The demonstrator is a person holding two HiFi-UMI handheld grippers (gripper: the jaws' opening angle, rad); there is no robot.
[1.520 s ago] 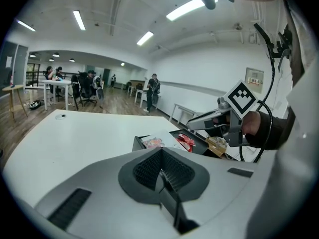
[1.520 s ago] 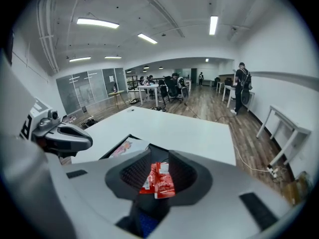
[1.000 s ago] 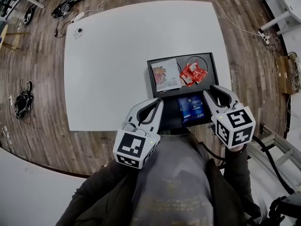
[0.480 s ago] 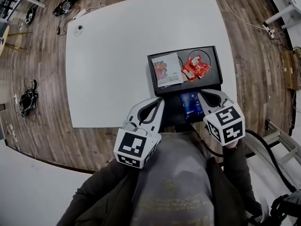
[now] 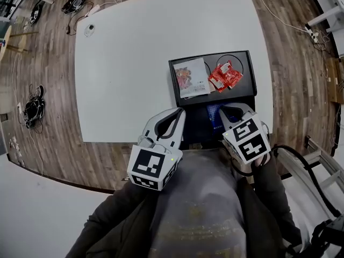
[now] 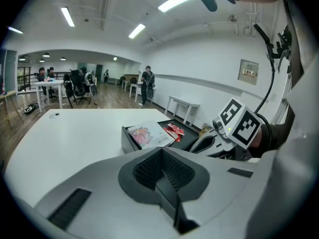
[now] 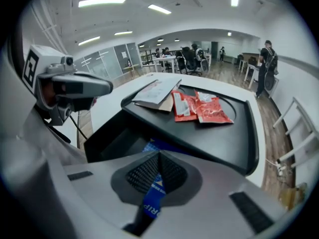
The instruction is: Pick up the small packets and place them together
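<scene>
Meanwhile, the right gripper (image 5: 232,110) pinches a blue foil packet (image 7: 152,197) in the black plastic tray's (image 5: 243,93) near compartment, lower right of centre in the head view. Two red sachets (image 5: 224,76) lie on its upper shelf. The left gripper (image 5: 179,114), jaws together and empty, hovers beside.

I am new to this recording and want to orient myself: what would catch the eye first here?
The bright red glossy packets lie at the far right of the black plastic tray, beside a flat white packet with a colourful picture. Nearer the person, the right gripper is shut on a blue printed packet at the tray's near compartment.
</scene>
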